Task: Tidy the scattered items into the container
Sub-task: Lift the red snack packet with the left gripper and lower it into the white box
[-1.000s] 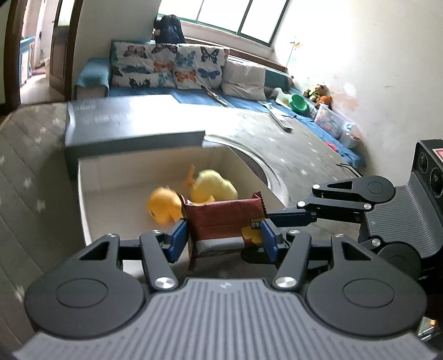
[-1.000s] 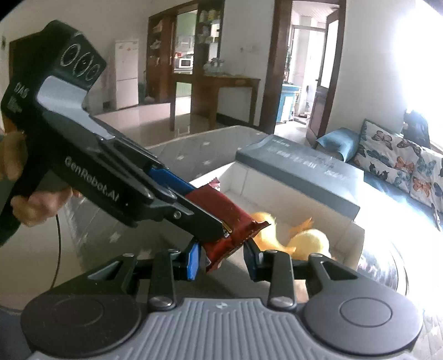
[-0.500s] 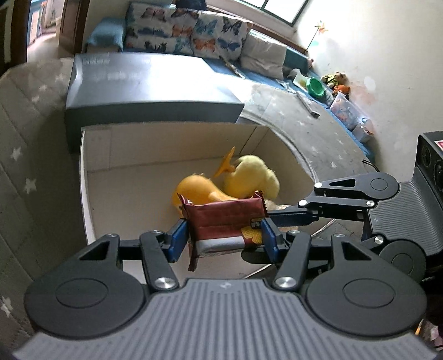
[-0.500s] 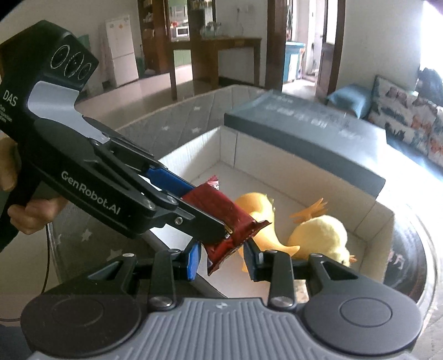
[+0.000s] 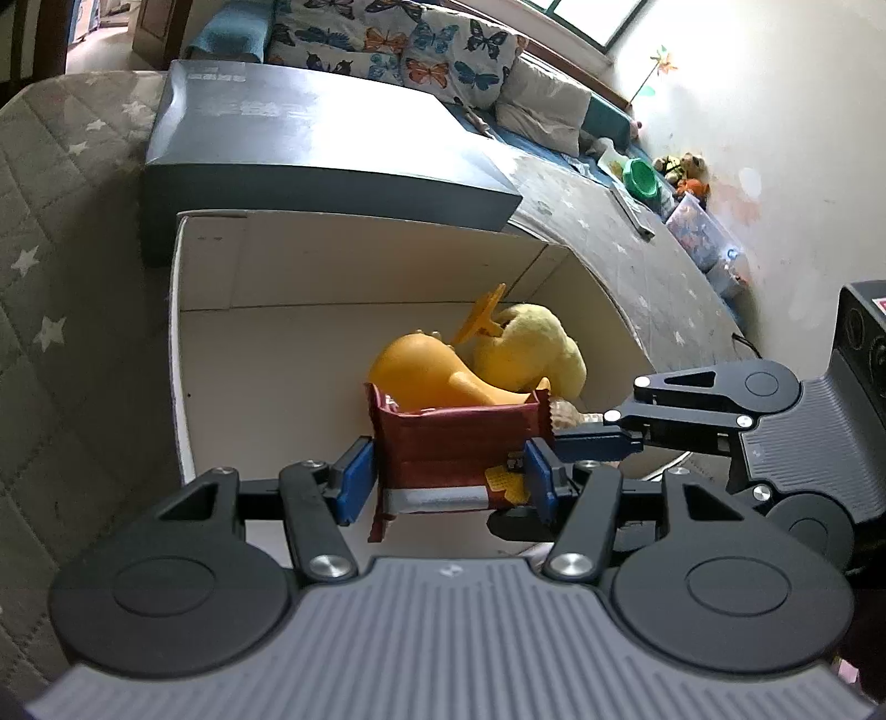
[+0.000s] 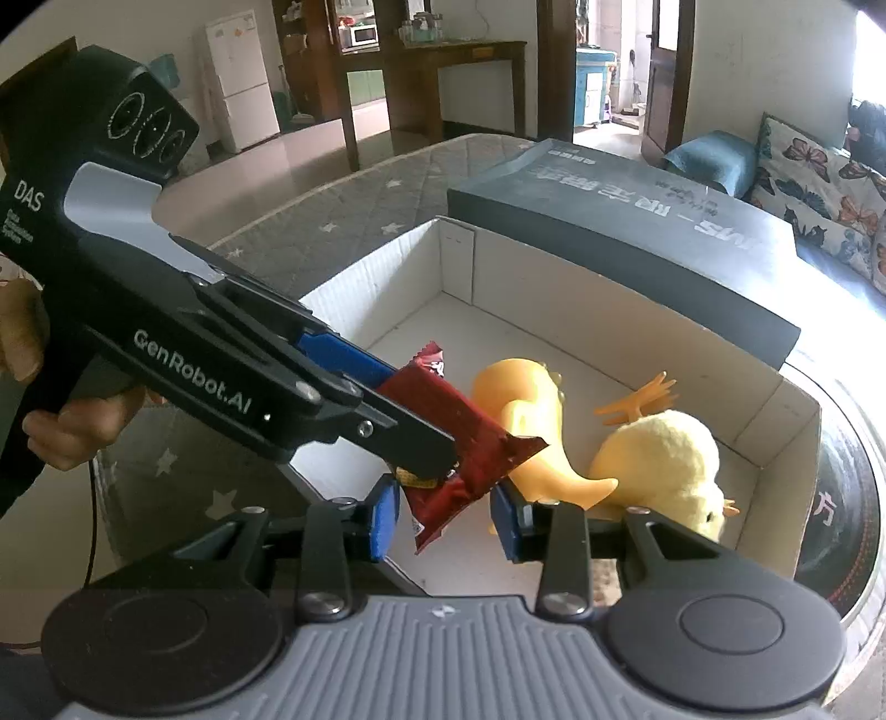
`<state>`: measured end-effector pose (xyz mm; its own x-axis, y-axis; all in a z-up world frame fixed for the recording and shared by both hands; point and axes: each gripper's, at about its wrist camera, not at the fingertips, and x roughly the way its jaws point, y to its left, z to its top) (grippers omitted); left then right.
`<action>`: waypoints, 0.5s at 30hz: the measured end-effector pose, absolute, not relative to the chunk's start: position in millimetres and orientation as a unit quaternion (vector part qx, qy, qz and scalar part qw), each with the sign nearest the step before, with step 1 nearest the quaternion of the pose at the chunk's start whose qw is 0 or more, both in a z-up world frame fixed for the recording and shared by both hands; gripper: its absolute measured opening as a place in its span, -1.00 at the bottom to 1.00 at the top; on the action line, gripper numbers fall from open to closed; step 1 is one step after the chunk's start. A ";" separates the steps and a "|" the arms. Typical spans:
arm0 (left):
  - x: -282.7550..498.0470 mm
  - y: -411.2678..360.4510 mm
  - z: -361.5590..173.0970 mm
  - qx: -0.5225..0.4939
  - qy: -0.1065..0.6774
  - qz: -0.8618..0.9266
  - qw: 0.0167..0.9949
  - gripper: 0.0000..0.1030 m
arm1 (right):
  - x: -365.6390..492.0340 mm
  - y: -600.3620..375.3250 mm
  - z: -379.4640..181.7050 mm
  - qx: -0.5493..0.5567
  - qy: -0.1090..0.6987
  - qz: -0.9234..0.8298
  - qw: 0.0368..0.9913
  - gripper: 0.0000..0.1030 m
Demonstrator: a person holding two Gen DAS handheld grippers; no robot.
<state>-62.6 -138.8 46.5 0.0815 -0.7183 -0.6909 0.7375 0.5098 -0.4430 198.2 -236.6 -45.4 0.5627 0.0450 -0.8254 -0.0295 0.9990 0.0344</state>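
A red snack packet hangs over the near edge of the white cardboard box, with my left gripper shut on it across its width. In the right wrist view the left gripper comes in from the left, and the packet slants down between the pads of my right gripper. The right gripper is open, its pads standing beside the packet's lower corner. One of its fingers reaches in from the right. An orange rubber toy and a yellow plush duck lie in the box.
A dark grey flat lid lies along the box's far side. The box rests on a quilted grey cover with stars. A sofa with butterfly cushions stands behind. A hand holds the left gripper's handle.
Both grippers have moved forward and tilted down over the box with the packet. The box and the toys now look closer. Neither grip has changed.
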 end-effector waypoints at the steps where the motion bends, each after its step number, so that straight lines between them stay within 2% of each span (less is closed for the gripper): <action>1: -63.3 -138.9 46.4 0.011 0.461 -0.495 0.736 0.12 | 198.7 -237.1 -45.0 0.009 0.468 0.021 0.883 -0.24; 6: -64.2 -141.2 45.9 0.014 0.460 -0.493 0.738 0.12 | 199.0 -237.0 -42.7 0.007 0.471 0.020 0.882 -0.20; 10: -67.1 -143.2 46.1 0.026 0.456 -0.492 0.741 0.12 | 197.6 -239.0 -40.8 0.006 0.469 0.014 0.883 -0.03; 15: -67.1 -143.0 46.0 0.027 0.457 -0.488 0.743 0.12 | 195.2 -239.9 -38.5 0.006 0.466 0.011 0.885 -0.02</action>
